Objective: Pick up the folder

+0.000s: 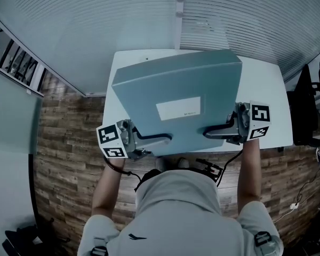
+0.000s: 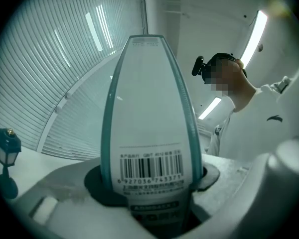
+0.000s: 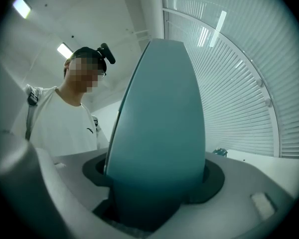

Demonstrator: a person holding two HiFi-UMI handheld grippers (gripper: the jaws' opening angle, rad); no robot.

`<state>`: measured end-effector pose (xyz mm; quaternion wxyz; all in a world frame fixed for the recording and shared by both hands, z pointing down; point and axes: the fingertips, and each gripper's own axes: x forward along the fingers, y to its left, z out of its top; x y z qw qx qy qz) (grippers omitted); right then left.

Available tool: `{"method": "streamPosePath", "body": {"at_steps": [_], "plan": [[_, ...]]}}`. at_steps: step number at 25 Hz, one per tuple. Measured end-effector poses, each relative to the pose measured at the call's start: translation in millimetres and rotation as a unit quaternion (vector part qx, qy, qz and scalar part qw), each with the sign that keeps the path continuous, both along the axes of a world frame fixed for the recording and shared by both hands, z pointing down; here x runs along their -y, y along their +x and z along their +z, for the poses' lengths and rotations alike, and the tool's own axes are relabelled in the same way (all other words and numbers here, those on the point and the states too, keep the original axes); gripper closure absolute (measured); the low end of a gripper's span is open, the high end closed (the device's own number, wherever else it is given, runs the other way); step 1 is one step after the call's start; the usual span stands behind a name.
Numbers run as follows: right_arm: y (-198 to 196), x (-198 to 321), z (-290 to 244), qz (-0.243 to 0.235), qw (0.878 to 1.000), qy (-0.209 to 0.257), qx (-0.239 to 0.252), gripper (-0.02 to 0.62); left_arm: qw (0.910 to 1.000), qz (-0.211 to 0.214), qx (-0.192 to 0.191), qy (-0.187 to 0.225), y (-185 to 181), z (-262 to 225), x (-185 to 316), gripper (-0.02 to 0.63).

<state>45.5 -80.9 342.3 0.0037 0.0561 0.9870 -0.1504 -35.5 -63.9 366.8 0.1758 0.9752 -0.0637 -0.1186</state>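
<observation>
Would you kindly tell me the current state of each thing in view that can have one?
folder: closed, clamped at both sides, its labelled face turned up.
left gripper: shut on the folder's barcoded edge.
right gripper: shut on the folder's opposite edge.
window blinds: lowered.
small lantern ornament: standing upright.

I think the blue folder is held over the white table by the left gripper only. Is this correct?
Not only the left: the right gripper view shows the right gripper also clamped on the blue folder. So both it and the left gripper hold it over the white table.
</observation>
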Motion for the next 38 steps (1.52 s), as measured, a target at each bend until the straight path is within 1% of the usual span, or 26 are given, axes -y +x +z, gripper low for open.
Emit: {"method": "streamPosePath", "body": {"at_steps": [4,7,10,12,13,16,18,19,21,23,24,25,26,27,28,30,31,32,33,34,35,37,38], "plan": [[-2,0,-9,0.007,1.0,0.011,0.0,0.253,0.9997,-0.018,-0.012,0.014,-4,-4,-5,0.29],[-4,-3,-12,0.007,1.0,0.017,0.001,0.253,0.9993,-0.026,-0.012,0.024,-6,-7,-8,0.295],[-1,1,-22,0.024,0.999,0.015,0.028,0.258,0.9986,-0.038,-0.008,0.037,-9,-12,-10,0.295],[2,10,-30,0.053,0.997,0.011,0.049,0.267,0.9973,-0.056,-0.002,0.047,-12,-16,-10,0.298],[3,14,-31,0.071,0.996,0.016,0.051,0.262,0.9963,-0.068,0.001,0.053,-13,-17,-10,0.298],[4,24,-32,0.13,0.989,0.05,0.043,0.222,0.9922,-0.104,0.014,0.067,-17,-20,-11,0.301],[6,28,-31,0.163,0.983,0.071,0.034,0.209,0.9885,-0.13,0.024,0.074,-20,-20,-12,0.301],[8,30,-31,0.179,0.98,0.076,0.033,0.209,0.9866,-0.143,0.028,0.073,-22,-20,-13,0.301],[17,36,-34,0.211,0.974,0.075,0.043,0.236,0.9823,-0.174,0.029,0.063,-30,-20,-13,0.302],[29,43,-38,0.248,0.965,0.068,0.06,0.238,0.9743,-0.219,0.021,0.048,-44,-21,-8,0.302],[36,48,-39,0.27,0.958,0.066,0.066,0.249,0.9671,-0.251,0.017,0.039,-55,-22,-4,0.302],[44,52,-39,0.297,0.95,0.066,0.07,0.263,0.9566,-0.29,0.014,0.03,-66,-22,1,0.302],[52,57,-39,0.325,0.941,0.067,0.073,0.28,0.9417,-0.335,0.017,0.023,-79,-22,5,0.304],[61,60,-37,0.353,0.93,0.067,0.075,0.29,0.9228,-0.384,0.025,0.02,-92,-22,9,0.304],[69,63,-36,0.379,0.92,0.064,0.078,0.298,0.9008,-0.432,0.039,0.02,-104,-21,11,0.304],[85,66,-32,0.422,0.901,0.05,0.089,0.318,0.853,-0.515,0.078,0.034,-126,-17,11,0.304],[92,67,-30,0.441,0.891,0.043,0.095,0.335,0.8299,-0.547,0.099,0.046,-136,-15,9,0.305],[98,68,-26,0.46,0.882,0.037,0.099,0.355,0.8095,-0.572,0.118,0.057,-144,-13,7,0.305],[105,69,-22,0.482,0.87,0.032,0.1,0.376,0.7932,-0.59,0.134,0.067,-149,-12,5,0.305],[112,70,-17,0.506,0.856,0.028,0.1,0.399,0.7819,-0.602,0.144,0.074,-153,-10,3,0.305],[121,71,-12,0.534,0.839,0.025,0.097,0.423,0.7751,-0.609,0.148,0.077,-156,-9,0,0.305],[135,70,-4,0.591,0.802,0.038,0.081,0.509,0.769,-0.618,0.145,0.073,-159,-6,-3,0.307],[140,68,-1,0.614,0.784,0.058,0.066,0.541,0.7667,-0.622,0.142,0.07,-161,-5,-4,0.307]]}}
